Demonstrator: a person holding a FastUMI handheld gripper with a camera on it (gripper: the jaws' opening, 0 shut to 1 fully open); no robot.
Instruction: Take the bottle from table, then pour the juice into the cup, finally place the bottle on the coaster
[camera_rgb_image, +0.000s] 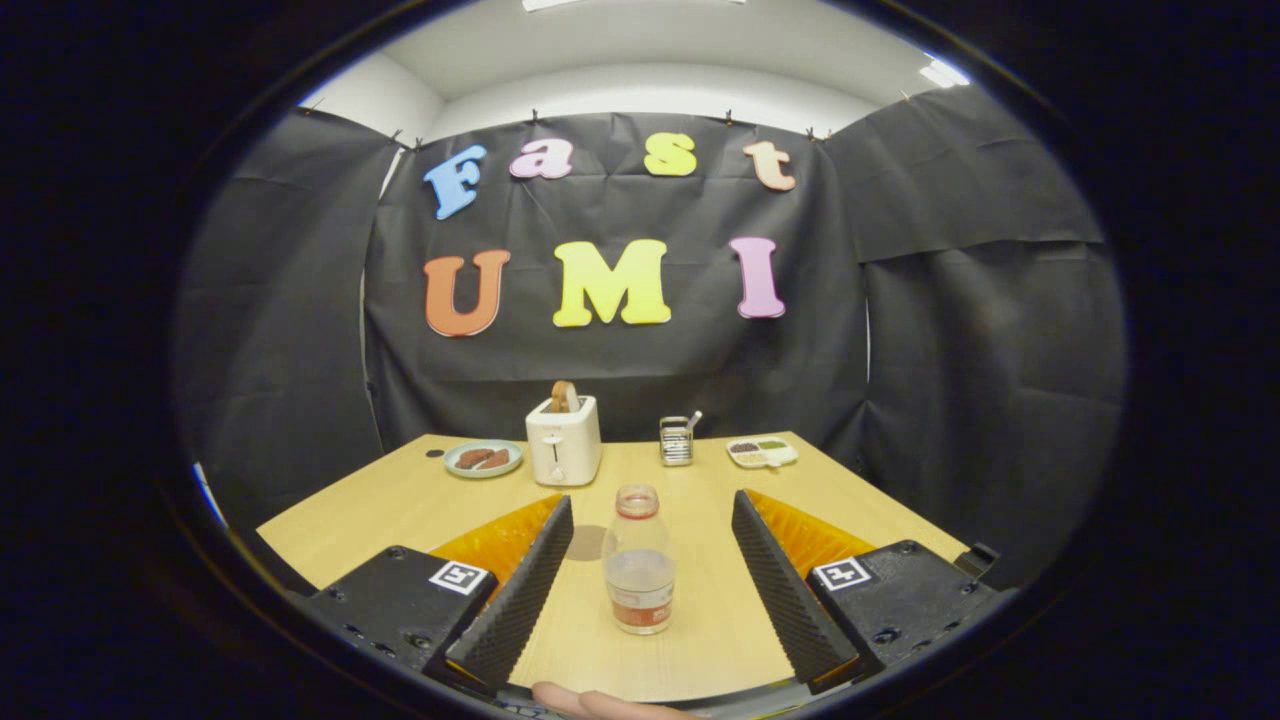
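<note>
A clear plastic bottle (638, 565) stands upright on the wooden table (700, 480). It has no cap, a red ring at its neck, a red label near its base, and pale juice filling its lower half. My gripper (652, 508) is open, and the bottle sits between the two fingers without touching either. A dim round patch (590, 543), perhaps the coaster, lies on the table just left of the bottle, partly hidden by the left finger (520, 590). Beyond the fingers, a small metallic cup (676, 441) with a utensil in it stands near the back.
A white toaster (564, 441) with a slice of bread in it stands at the back centre. To its left is a pale green plate (482, 459) of brown food. A white tray (762, 452) of food lies at the back right. A person's fingertip (590, 702) shows below the fingers.
</note>
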